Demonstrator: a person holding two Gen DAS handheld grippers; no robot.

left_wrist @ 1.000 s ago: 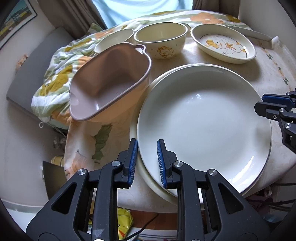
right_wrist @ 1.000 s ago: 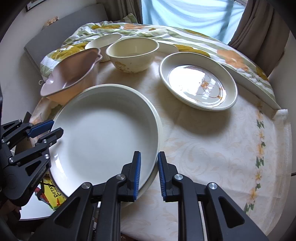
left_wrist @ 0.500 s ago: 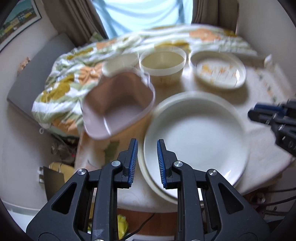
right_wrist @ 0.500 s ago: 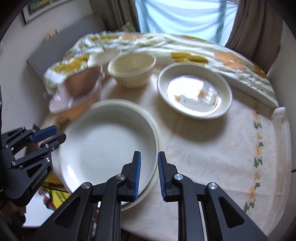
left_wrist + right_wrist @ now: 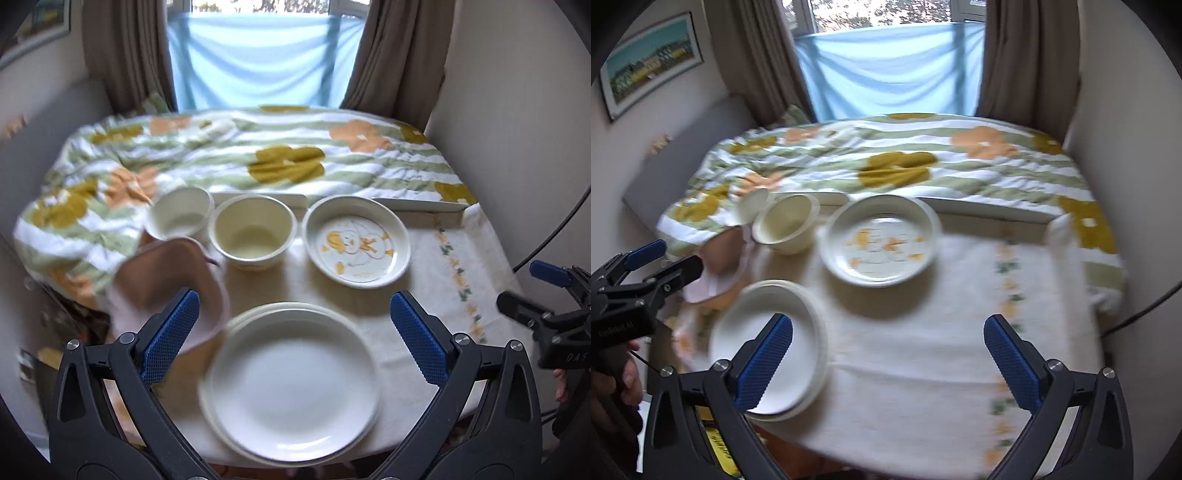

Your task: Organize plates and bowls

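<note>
Two stacked white plates (image 5: 291,384) (image 5: 768,347) lie at the table's near left edge. Behind them stand a pink handled bowl (image 5: 170,288) (image 5: 720,258), a small white bowl (image 5: 181,218) (image 5: 753,206), a cream bowl (image 5: 253,236) (image 5: 786,225) and a duck-print plate (image 5: 356,245) (image 5: 881,243). My left gripper (image 5: 293,295) (image 5: 679,254) hovers above the stack, jaws opening wide, nothing between them. My right gripper (image 5: 888,321) (image 5: 521,282) hangs over the bare tablecloth to the right, jaws also opening and empty.
A flowered quilt (image 5: 258,162) covers the bed behind the table (image 5: 960,369). Brown curtains (image 5: 757,55) and a blue cloth (image 5: 258,62) hang at the window. A black cable (image 5: 1137,314) runs at the right wall. A hand (image 5: 624,380) holds the left gripper's grip.
Both grippers went from shut to wide open. Both rose and drew back from the stacked plates, which now look smaller and lower in each view.
</note>
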